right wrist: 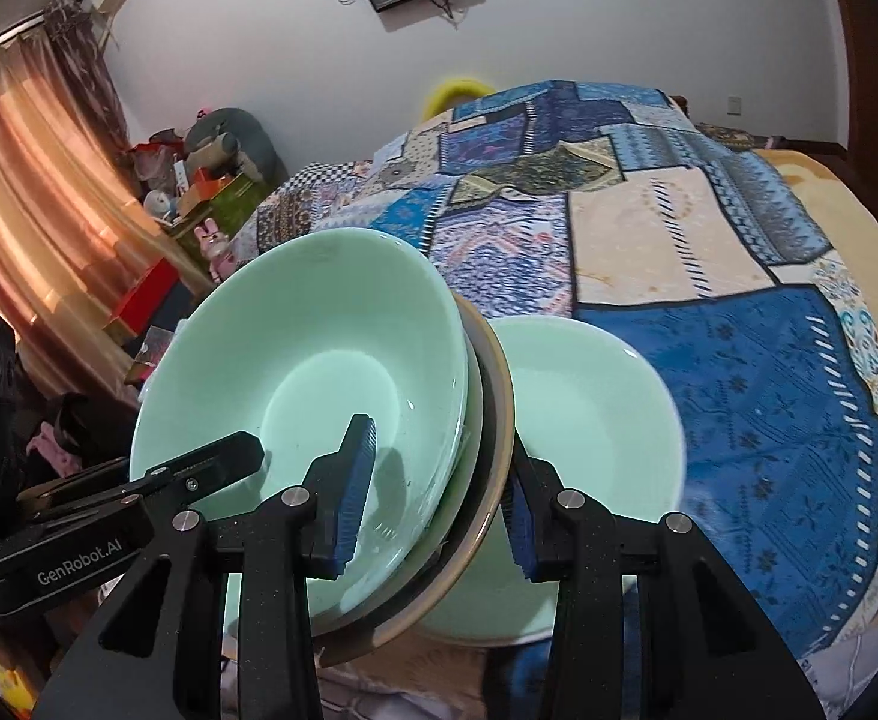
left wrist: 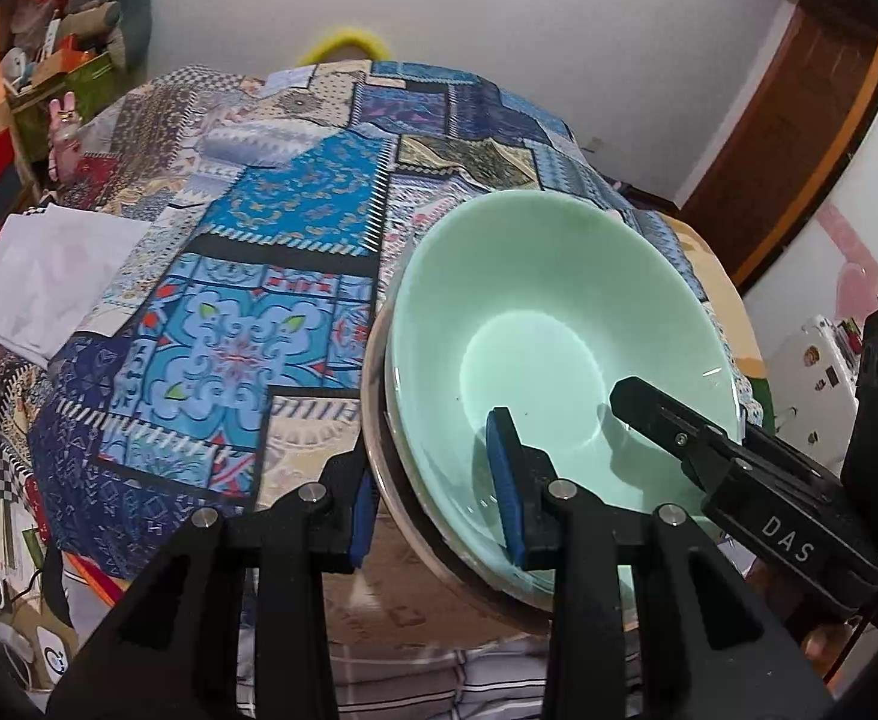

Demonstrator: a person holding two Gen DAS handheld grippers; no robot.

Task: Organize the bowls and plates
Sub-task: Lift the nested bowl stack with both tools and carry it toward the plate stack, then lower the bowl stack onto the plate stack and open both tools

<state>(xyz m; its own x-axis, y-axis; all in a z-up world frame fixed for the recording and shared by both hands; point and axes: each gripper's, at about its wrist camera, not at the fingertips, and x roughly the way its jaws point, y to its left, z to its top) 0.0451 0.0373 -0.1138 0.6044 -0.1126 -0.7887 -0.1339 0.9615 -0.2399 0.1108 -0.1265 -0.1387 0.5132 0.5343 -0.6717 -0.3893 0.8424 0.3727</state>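
A mint-green bowl (left wrist: pixel 559 312) (right wrist: pixel 294 324) is nested in a brown-rimmed dish (left wrist: pixel 378 420) (right wrist: pixel 499 396), and the stack hangs tilted above the table. My left gripper (left wrist: pixel 432 498) is shut on the stack's near-left rim, one pad inside the bowl and one under the dish. My right gripper (right wrist: pixel 439 504) is shut on the opposite rim in the same way. In each wrist view one black finger of the other gripper (left wrist: pixel 649 408) (right wrist: pixel 216 456) reaches into the bowl. A second mint-green bowl (right wrist: pixel 595 408) lies on the cloth just right of the stack, partly hidden behind it.
A blue patchwork tablecloth (left wrist: pixel 246 276) (right wrist: pixel 769 420) covers the table. A folded white cloth (left wrist: pixel 48 276) lies at its left edge. Cluttered shelves (left wrist: pixel 60 54) and an orange curtain (right wrist: pixel 30 210) stand beyond the table's left side. A wooden door frame (left wrist: pixel 799 138) is at right.
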